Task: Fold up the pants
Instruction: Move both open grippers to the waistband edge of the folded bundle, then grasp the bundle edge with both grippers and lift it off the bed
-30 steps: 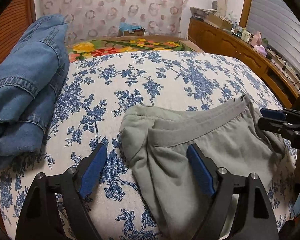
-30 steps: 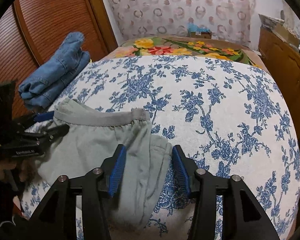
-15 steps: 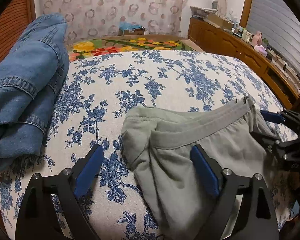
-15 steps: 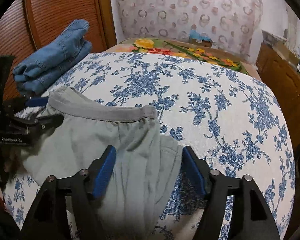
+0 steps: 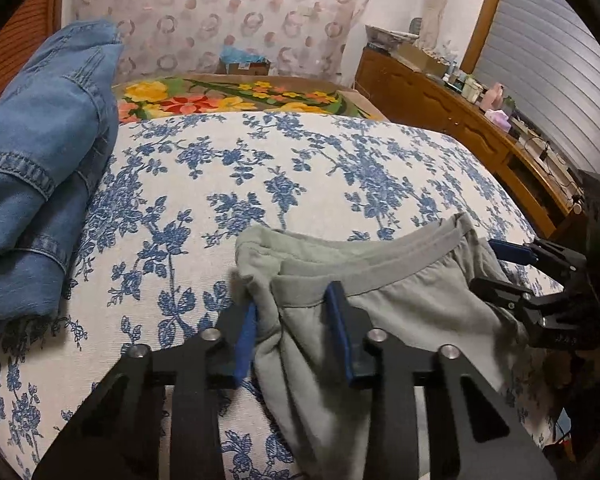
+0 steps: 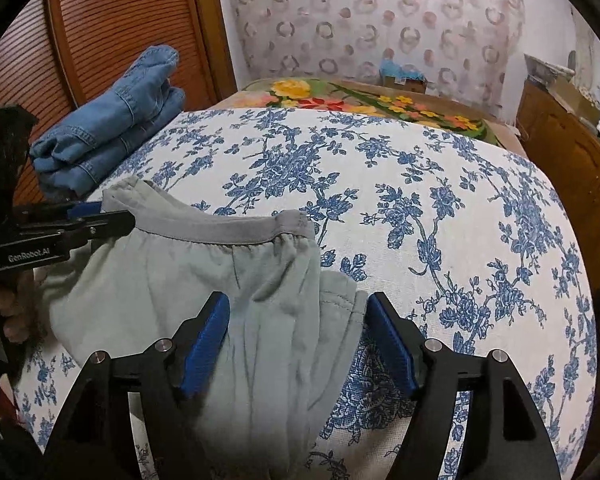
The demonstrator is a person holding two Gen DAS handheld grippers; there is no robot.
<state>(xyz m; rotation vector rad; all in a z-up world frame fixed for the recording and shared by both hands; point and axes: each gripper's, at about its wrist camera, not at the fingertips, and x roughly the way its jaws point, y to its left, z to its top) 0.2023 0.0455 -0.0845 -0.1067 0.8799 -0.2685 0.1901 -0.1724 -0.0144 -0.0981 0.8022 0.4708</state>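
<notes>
Grey-green pants point(image 5: 400, 304) lie at the near edge of the flowered bed point(image 5: 300, 184), with the grey waistband point(image 6: 220, 228) toward the far side. My left gripper point(image 5: 294, 320) is closing on the left corner of the waist. Bunched cloth fills the gap between its blue pads, and the same gripper point(image 6: 100, 220) shows at that corner in the right wrist view. My right gripper point(image 6: 298, 308) stands open astride the right edge of the pants point(image 6: 180, 272), its pads clear of the cloth. It also shows side-on as the right gripper point(image 5: 488, 266).
Folded blue jeans point(image 5: 40, 168) sit at the bed's left side, next to a wooden wardrobe door point(image 6: 100, 40). A bright flowered blanket point(image 5: 228, 96) lies at the far end. A wooden dresser point(image 5: 440, 108) with small items runs along the right.
The left gripper's jaws have closed from wide apart onto the waist corner, bunching the cloth. The right gripper's jaws have spread wider over the right edge.
</notes>
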